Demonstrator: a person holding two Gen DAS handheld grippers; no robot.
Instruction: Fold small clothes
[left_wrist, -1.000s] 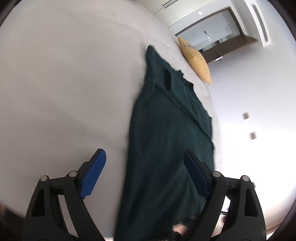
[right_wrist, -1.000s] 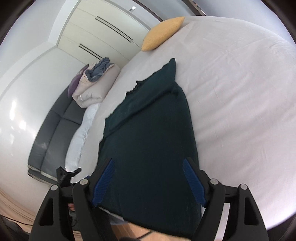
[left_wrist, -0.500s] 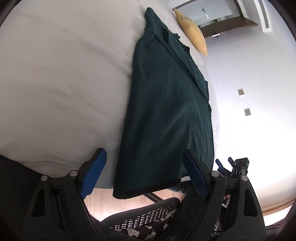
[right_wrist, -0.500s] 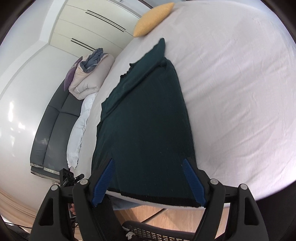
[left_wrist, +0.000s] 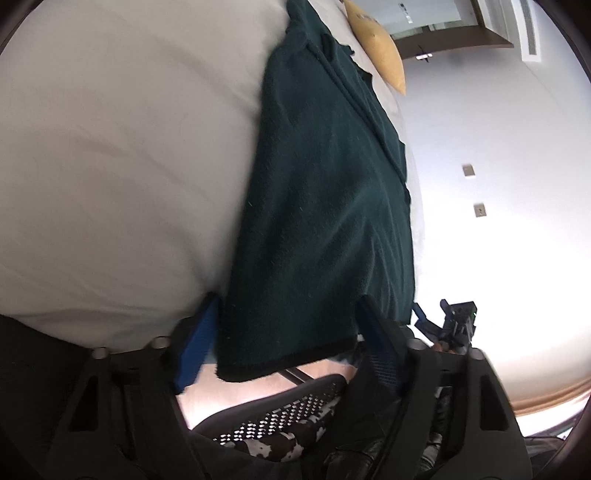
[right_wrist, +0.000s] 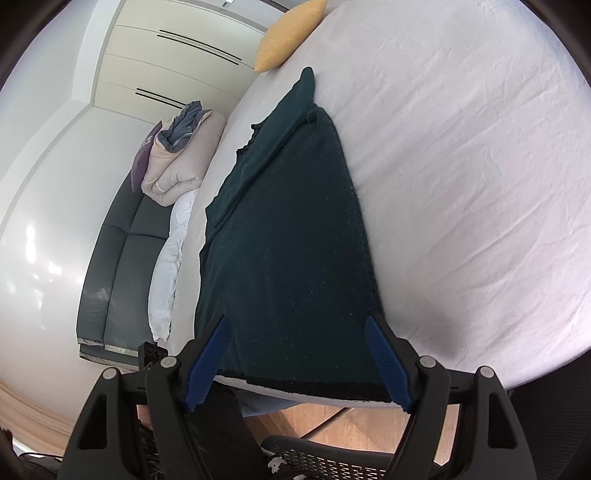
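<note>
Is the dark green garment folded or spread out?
Partly folded: the green garment lies as a long strip on the bed, one side lapped over.

- You're in a home bedroom: a bed (right_wrist: 461, 166) with a white sheet spreads ahead of both grippers.
- Far ahead lies a yellow pillow (right_wrist: 290, 35).
- Left of your right gripper stand a wardrobe (right_wrist: 166, 62), a sofa (right_wrist: 118, 258) and a folded duvet (right_wrist: 181, 162).

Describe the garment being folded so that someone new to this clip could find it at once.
Start from the big bed with the white sheet. Along its edge nearest the grey sofa lies a long dark green garment, its black-trimmed hem hanging over the bed's near end. It is the only dark item on the sheet; the yellow pillow sits beyond its far tip.
</note>
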